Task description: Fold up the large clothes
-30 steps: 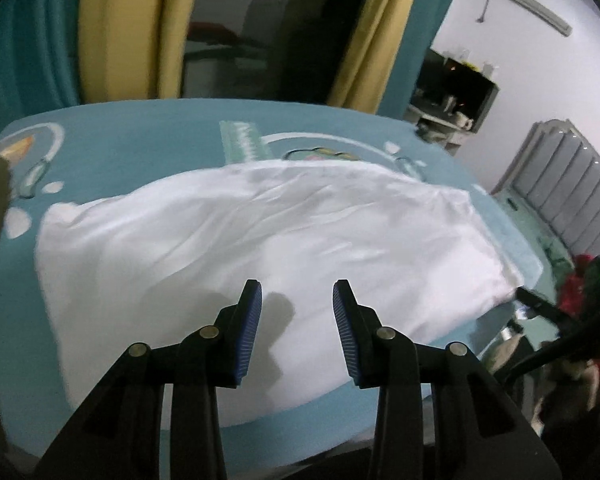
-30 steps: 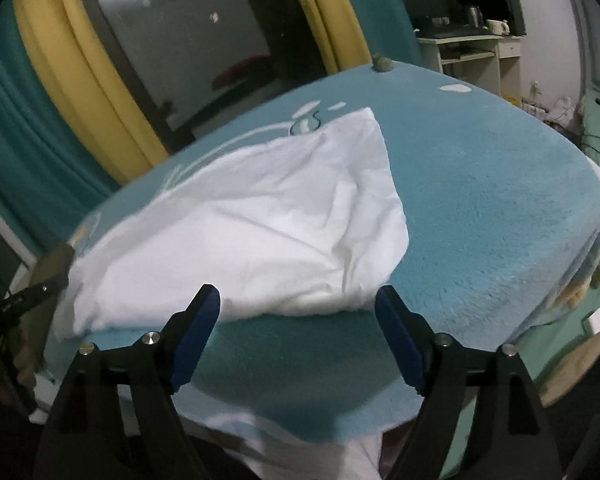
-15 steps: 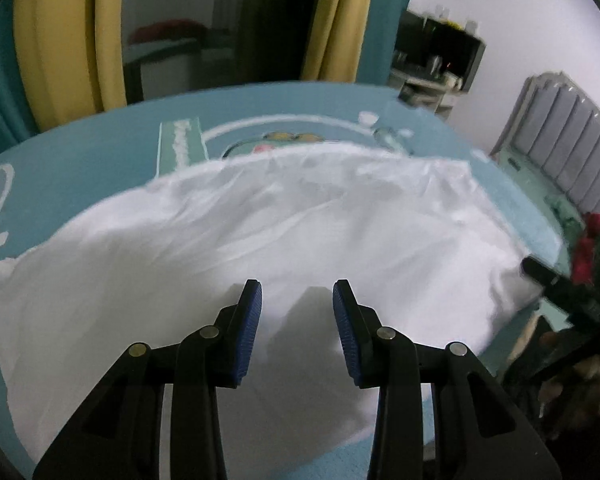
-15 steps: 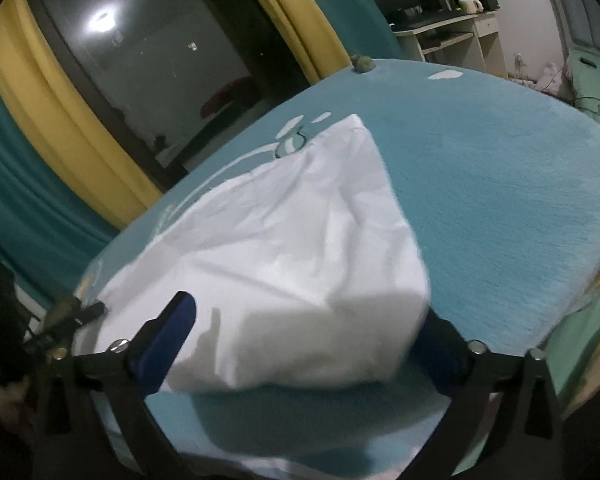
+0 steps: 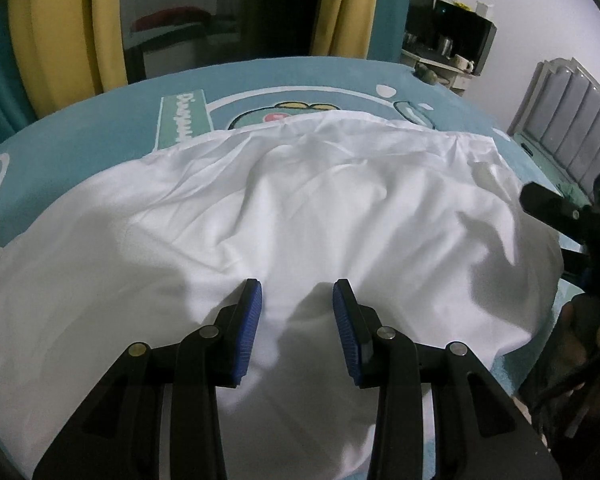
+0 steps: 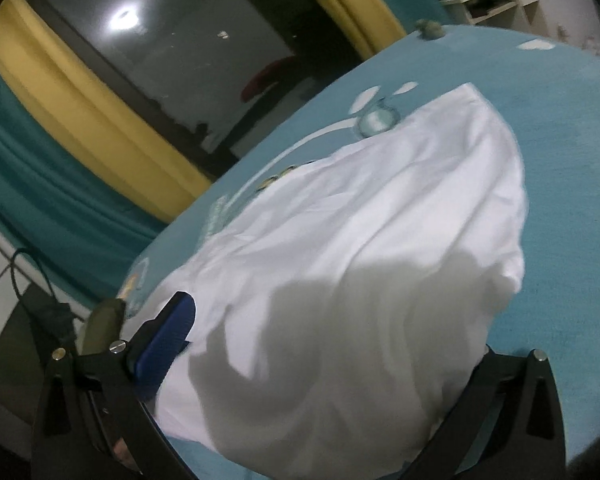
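Teal blanket [image 5: 100, 120] under white garment [image 5: 300, 208]; headboard [image 5: 572, 128] beyond.

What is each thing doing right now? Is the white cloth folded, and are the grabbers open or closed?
White cloth: spread out on the blue blanket, wrinkled, not neatly folded.
Left gripper: open, over the cloth, holding nothing.
Right gripper: open wide, cloth between its fingers.
Blue blanket: lying flat under the cloth.
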`<state>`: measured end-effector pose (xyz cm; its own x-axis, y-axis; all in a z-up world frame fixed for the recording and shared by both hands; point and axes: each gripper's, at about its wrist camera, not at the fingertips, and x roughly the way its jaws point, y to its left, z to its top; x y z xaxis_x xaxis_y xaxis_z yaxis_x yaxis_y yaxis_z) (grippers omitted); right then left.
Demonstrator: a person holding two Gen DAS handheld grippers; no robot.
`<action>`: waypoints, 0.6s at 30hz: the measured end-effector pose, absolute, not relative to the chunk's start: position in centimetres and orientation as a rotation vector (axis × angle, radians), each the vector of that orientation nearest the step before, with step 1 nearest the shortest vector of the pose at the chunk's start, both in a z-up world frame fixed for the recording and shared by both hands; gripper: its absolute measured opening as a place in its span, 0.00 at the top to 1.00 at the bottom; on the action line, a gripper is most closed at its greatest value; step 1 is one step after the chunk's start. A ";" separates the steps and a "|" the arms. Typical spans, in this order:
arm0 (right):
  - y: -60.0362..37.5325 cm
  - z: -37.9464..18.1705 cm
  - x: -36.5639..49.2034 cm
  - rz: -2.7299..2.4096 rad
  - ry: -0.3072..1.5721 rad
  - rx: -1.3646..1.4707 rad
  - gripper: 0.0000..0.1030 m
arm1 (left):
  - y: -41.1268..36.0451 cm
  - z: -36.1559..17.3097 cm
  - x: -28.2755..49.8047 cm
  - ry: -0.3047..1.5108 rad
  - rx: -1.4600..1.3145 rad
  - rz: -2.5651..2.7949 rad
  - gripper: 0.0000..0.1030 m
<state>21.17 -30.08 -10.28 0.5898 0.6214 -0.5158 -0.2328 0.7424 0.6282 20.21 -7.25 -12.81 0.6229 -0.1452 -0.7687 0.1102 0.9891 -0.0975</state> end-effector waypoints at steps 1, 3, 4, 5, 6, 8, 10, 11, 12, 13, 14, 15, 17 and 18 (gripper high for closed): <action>-29.4 -10.4 21.3 0.539 0.798 0.539 0.06 | -7.2 -12.8 20.1 0.881 -0.045 -0.146 0.62; -28.7 -10.8 21.5 0.544 0.822 0.524 0.35 | -7.2 -12.9 20.1 0.871 -0.050 -0.146 0.62; -28.5 -11.3 21.8 0.567 0.844 0.547 0.47 | -7.1 -12.9 20.0 0.866 -0.051 -0.144 0.62; -28.3 -11.4 22.1 0.595 0.855 0.568 0.49 | -7.0 -12.9 20.0 0.862 -0.049 -0.146 0.62; -28.1 -11.3 22.1 0.601 0.856 0.552 0.54 | -7.0 -13.0 20.0 0.856 -0.044 -0.147 0.62; -27.5 -10.5 21.9 0.606 0.839 0.504 0.60 | -7.0 -13.0 19.9 0.851 -0.044 -0.152 0.62; -26.9 -9.6 21.6 0.618 0.820 0.470 0.65 | -7.1 -13.0 19.9 0.845 -0.041 -0.155 0.62; -26.6 -9.2 21.4 0.620 0.813 0.454 0.65 | -7.0 -13.0 20.0 0.843 -0.040 -0.156 0.62; -26.3 -8.8 21.3 0.621 0.806 0.438 0.66 | -7.0 -13.1 19.9 0.838 -0.037 -0.160 0.62; -25.6 -8.2 21.2 0.620 0.796 0.415 0.66 | -7.0 -13.1 19.9 0.835 -0.036 -0.162 0.62; -25.2 -7.9 21.1 0.618 0.791 0.401 0.66 | -7.0 -13.1 19.9 0.832 -0.036 -0.168 0.62; -25.0 -7.7 21.0 0.617 0.788 0.392 0.66 | -6.9 -13.1 19.9 0.830 -0.037 -0.172 0.62; -24.2 -7.3 21.0 0.610 0.785 0.374 0.66 | -6.8 -13.1 19.9 0.831 -0.042 -0.177 0.62; -24.0 -7.1 21.0 0.606 0.784 0.365 0.66 | -6.7 -13.1 19.9 0.831 -0.048 -0.179 0.62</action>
<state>20.97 -24.01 -7.15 0.5533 0.6296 -0.5455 -0.3689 0.7723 0.5172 19.94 -6.70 -13.06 0.6603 -0.1767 -0.7299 0.1388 0.9839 -0.1126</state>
